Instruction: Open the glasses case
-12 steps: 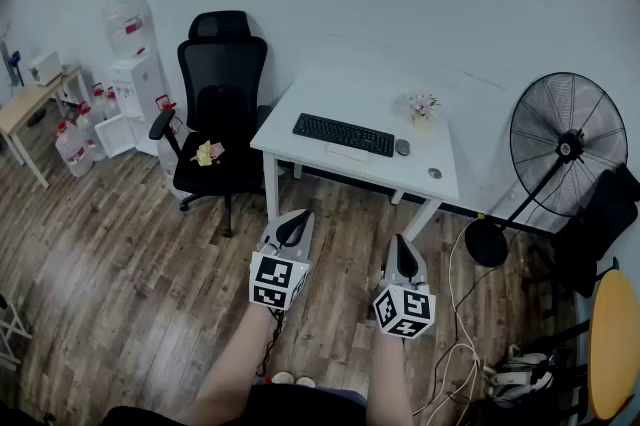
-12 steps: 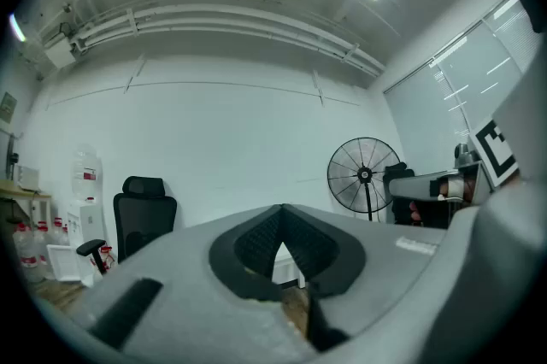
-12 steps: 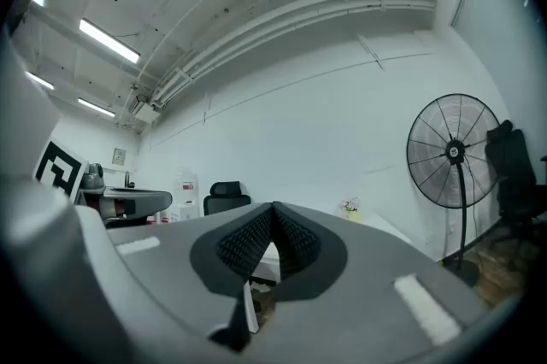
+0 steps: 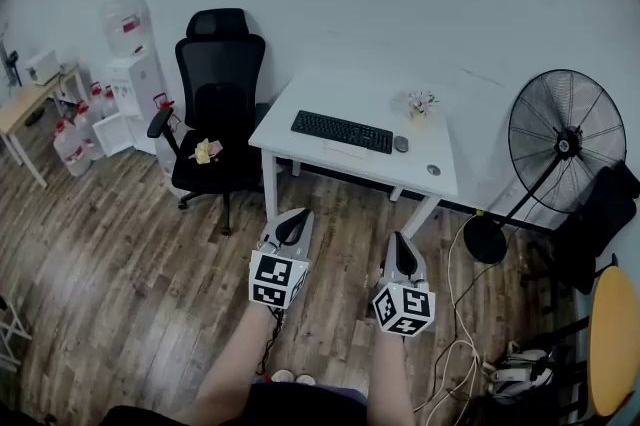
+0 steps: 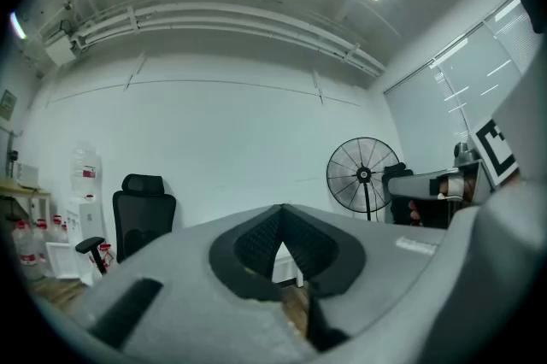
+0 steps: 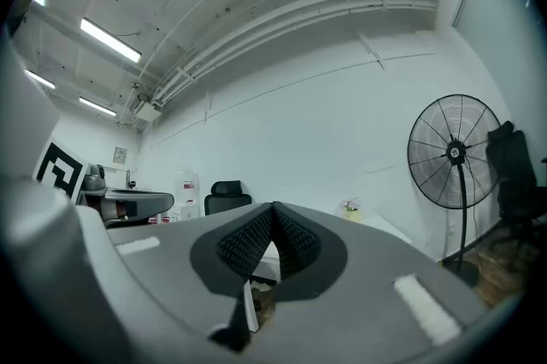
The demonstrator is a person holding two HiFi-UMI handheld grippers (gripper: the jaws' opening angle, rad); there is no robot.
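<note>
No glasses case shows in any view. In the head view my left gripper (image 4: 292,216) and right gripper (image 4: 400,241) are held side by side above the wooden floor, both pointing toward a white desk (image 4: 440,166). The left gripper (image 5: 280,221) has its jaws pressed together with nothing between them. My right gripper (image 6: 273,215) is likewise shut and holds nothing. A black keyboard (image 4: 343,133), a mouse (image 4: 401,145), a small round object (image 4: 433,171) and a pot of flowers (image 4: 422,105) are on the desk.
A black office chair (image 4: 218,114) with a yellow item on its seat stands left of the desk. A standing fan (image 4: 565,149) is at the right, with cables (image 4: 455,354) on the floor. A water dispenser (image 4: 135,74) and bottles are at the far left.
</note>
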